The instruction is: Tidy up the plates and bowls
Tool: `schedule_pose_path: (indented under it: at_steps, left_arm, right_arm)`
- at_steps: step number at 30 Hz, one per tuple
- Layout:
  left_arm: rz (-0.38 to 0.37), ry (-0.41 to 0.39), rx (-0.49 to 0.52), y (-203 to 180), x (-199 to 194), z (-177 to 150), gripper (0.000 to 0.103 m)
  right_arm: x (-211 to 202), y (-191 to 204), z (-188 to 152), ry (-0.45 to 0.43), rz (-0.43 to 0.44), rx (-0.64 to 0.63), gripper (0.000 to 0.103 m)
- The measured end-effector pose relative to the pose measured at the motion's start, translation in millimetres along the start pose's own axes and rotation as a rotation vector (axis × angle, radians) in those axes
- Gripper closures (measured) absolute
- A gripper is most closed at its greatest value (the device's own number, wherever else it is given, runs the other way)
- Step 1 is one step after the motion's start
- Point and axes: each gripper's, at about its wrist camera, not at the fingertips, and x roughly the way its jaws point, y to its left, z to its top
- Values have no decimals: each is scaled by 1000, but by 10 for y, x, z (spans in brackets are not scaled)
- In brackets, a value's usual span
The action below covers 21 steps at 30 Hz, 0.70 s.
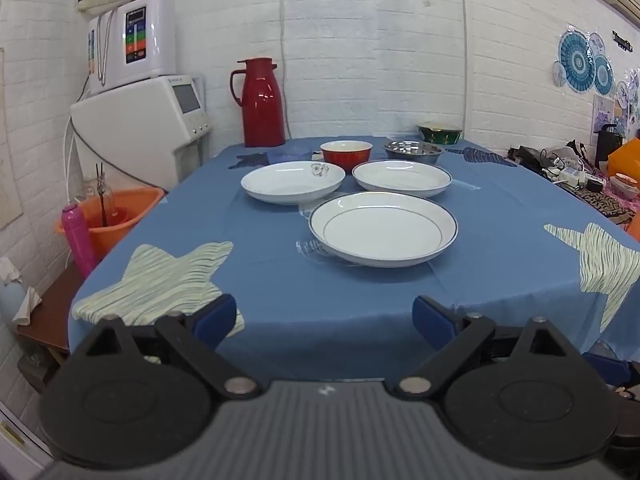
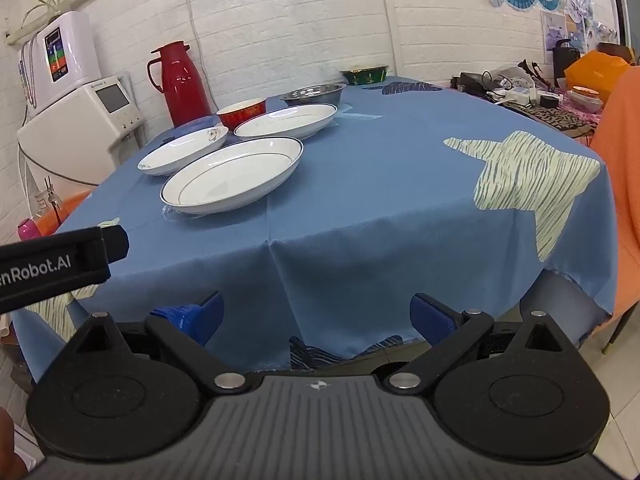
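Both tools [image 1: 324, 320] [image 2: 316, 320] wide apart, empty.

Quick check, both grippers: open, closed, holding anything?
Left gripper: open, empty, short of the table's near edge.
Right gripper: open, empty, also off the table.

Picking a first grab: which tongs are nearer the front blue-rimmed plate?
Left. Left tongs face the plate straight on; right tongs sit off to its right, both open.

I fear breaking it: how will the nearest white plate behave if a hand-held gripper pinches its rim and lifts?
The nearest white plate looks glazed, so probably slippery. It seems ceramic: stiff, likely fragile if dropped. Wide and shallow, it may tilt when held by one edge.
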Motion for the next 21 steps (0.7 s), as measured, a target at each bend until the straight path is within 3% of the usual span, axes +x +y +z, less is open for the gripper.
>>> schedule_pose_path:
  at_steps: [21]
  left_arm:
    - [-31, -3, 7, -13, -1, 9, 9]
  right_arm:
    - [29, -11, -2, 18, 8, 12, 15]
